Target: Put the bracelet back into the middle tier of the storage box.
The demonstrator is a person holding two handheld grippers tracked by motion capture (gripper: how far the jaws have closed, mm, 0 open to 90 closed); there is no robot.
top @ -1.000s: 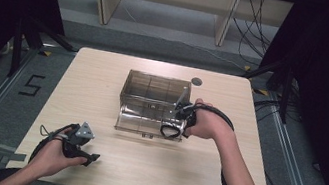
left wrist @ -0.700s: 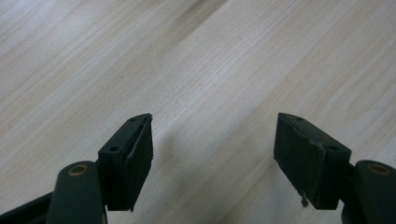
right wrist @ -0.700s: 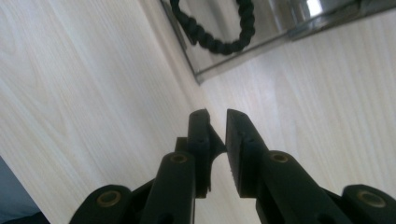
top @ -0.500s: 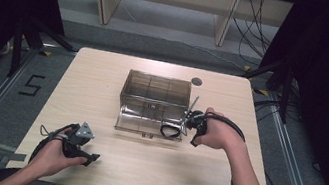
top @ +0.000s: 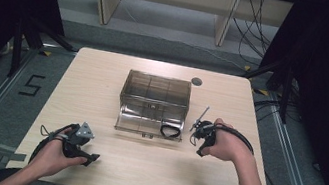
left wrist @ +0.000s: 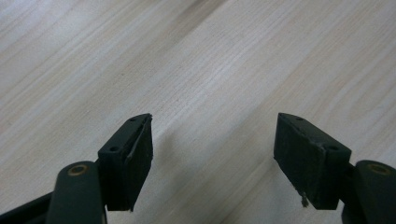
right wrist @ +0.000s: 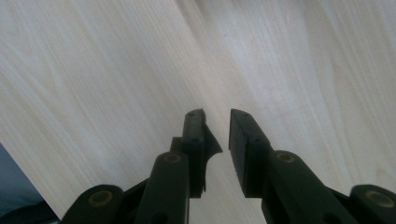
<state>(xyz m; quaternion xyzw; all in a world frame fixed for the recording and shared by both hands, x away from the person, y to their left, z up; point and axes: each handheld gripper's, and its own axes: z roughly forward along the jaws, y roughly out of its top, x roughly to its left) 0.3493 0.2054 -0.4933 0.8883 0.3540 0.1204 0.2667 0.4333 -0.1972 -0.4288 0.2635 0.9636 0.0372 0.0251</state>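
Two grippers, left gripper (top: 84,152) jaws wide apart, right gripper (top: 200,134) jaws narrowly parted, flanking clear box (top: 153,103) with black cord (top: 170,131).

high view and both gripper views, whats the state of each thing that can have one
clear plastic box: upright on the table, front drawer pulled out
black cable: coiled in the pulled-out drawer
left gripper: jaws wide apart, nothing between them, over bare wood
right gripper: jaws nearly closed with a narrow gap, nothing between them, over bare wood right of the box
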